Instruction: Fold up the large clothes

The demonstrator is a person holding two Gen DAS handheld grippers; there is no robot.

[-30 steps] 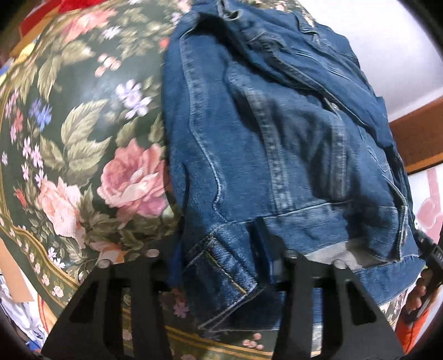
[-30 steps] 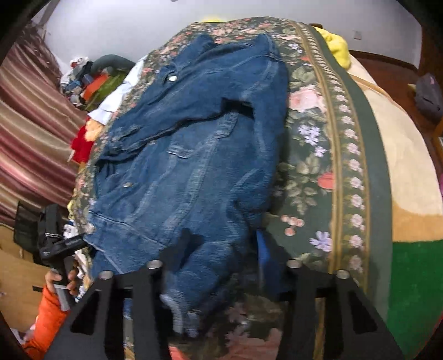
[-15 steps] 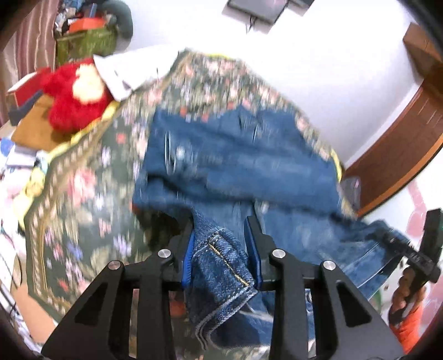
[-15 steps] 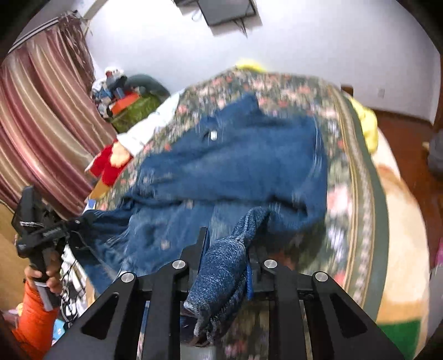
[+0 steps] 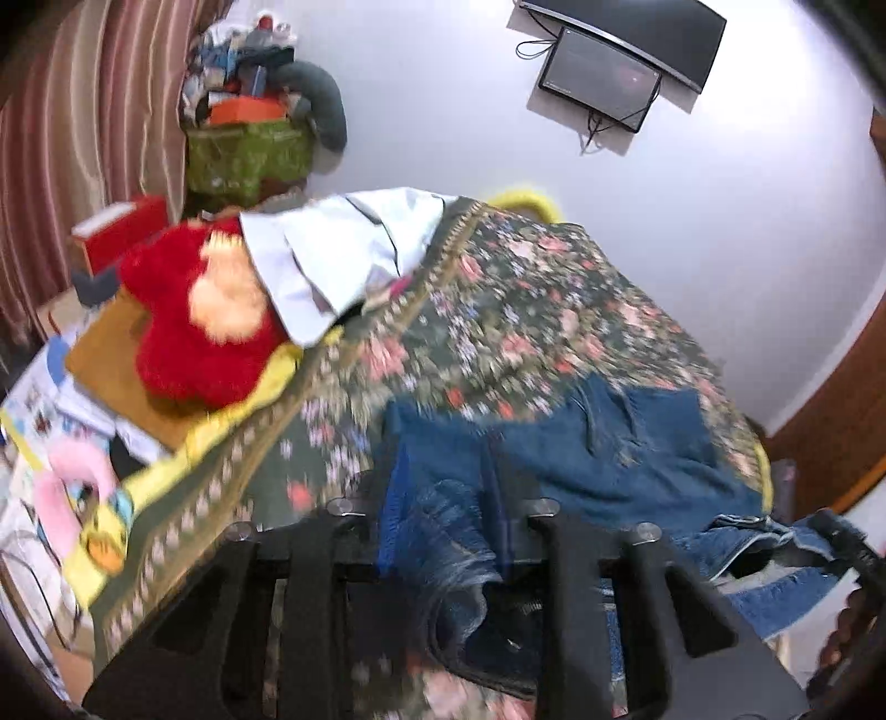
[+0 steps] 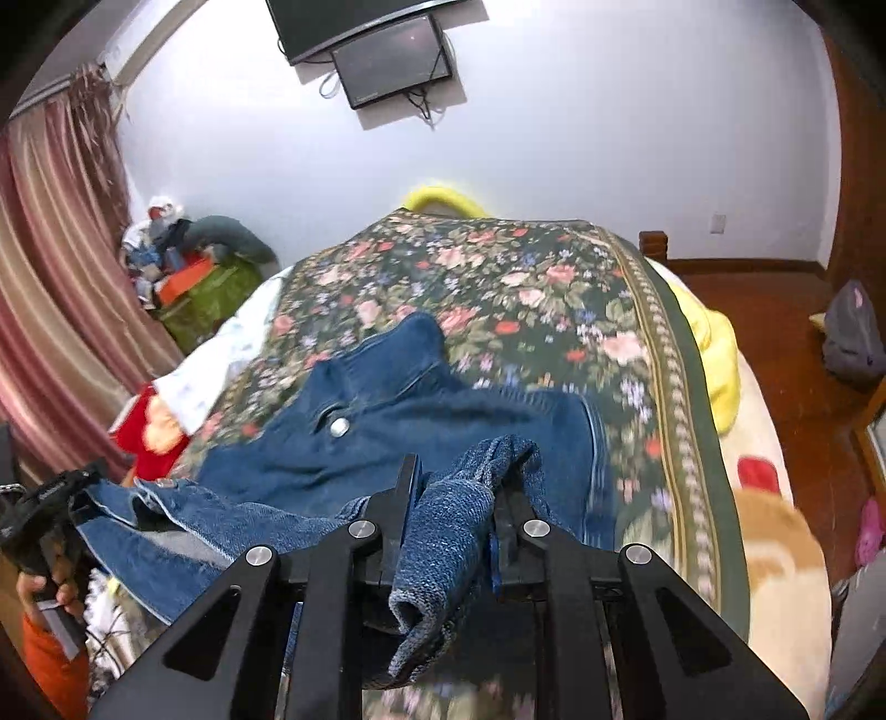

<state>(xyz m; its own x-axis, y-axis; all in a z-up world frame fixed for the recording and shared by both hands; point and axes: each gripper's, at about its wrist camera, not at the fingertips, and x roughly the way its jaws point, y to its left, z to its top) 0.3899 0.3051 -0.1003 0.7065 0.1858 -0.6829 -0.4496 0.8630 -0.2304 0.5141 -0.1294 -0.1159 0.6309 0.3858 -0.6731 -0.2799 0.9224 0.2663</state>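
Observation:
A blue denim jacket lies on the floral bedspread, its near hem lifted off the bed. My right gripper is shut on one bottom corner of the jacket, with a fold of denim hanging between the fingers. My left gripper is shut on the other bottom corner of the jacket. In the right wrist view the left gripper shows at the far left holding the hem up. The collar end rests on the bed.
A red plush toy and a white cloth lie at the bed's left edge. A green bin of clutter stands by the curtain. A yellow blanket hangs off the right side. A TV hangs on the far wall.
Both grippers closed on the jacket's bottom corners and lifted them up and back toward me. The hem has come off the bed and the jacket is pulled nearer.

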